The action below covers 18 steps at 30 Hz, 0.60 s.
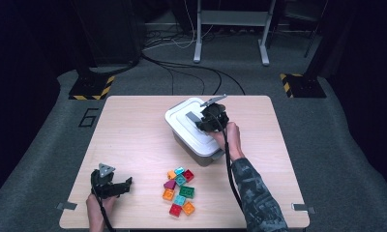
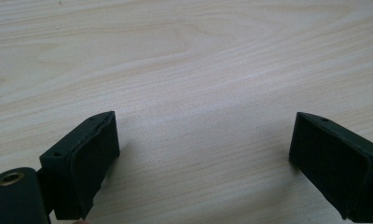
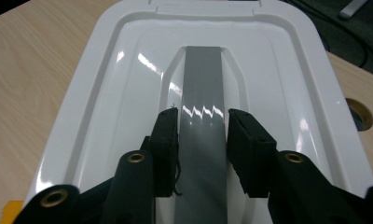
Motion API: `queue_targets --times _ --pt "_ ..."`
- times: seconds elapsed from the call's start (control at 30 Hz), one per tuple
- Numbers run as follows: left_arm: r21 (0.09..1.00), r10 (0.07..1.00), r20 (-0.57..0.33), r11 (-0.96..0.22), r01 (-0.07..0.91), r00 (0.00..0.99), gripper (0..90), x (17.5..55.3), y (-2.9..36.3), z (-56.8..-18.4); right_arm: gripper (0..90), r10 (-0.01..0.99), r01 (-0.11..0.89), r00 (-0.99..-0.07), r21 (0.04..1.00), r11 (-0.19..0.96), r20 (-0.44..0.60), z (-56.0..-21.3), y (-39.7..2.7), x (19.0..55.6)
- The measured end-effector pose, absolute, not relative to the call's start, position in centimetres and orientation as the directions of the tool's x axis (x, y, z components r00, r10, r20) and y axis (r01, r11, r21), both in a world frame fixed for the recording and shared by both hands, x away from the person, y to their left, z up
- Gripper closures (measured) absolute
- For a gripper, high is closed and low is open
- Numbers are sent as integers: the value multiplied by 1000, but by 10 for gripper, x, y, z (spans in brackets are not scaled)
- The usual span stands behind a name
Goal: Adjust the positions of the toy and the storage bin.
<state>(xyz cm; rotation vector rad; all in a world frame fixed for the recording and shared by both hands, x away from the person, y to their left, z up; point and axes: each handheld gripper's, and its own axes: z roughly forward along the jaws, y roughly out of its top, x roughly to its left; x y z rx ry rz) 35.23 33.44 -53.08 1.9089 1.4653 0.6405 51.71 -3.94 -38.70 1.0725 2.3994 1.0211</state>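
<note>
A white lidded box (image 1: 182,121) with a grey base stands on the table's far right half. Its lid (image 3: 119,70) carries a grey strip handle (image 3: 202,79) down the middle. My right gripper (image 3: 203,135) reaches down onto the lid (image 1: 203,121), and its two pads sit against either side of the handle, shut on it. My left gripper (image 1: 115,186) rests near the table's front left corner. Its jaws stand wide open over bare wood (image 2: 203,154) with nothing between them.
Several coloured toy bricks (image 1: 179,191) lie in a cluster near the front edge, between the two hands. The light wooden table (image 1: 133,125) stands on grey carpet, with cables and stand feet (image 1: 90,87) on the floor beyond it.
</note>
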Motion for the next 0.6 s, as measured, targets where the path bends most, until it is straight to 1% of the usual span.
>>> queue_targets --times 0.1,0.2,0.27,0.3,0.37,0.6 --pt "736 966 -3 -174 654 260 80 352 334 -531 610 759 494 -650 738 459 -37 -389 -33 517" --pt "736 966 -3 -174 654 260 80 352 334 -531 608 741 477 -668 722 502 -74 -387 -30 519" --pt "736 966 -3 -174 654 260 80 352 334 -531 568 749 497 -659 713 495 -60 -386 -31 520" --pt "736 966 -2 -174 654 260 80 352 334 -531 575 745 500 -665 711 495 -52 -386 -32 520" --pt "736 966 -2 -174 654 260 80 352 334 -531 654 740 505 -673 713 486 -28 -386 -33 520" --pt "736 966 -3 -174 654 260 80 352 334 -531 665 738 477 -670 713 514 -84 -385 -31 517"
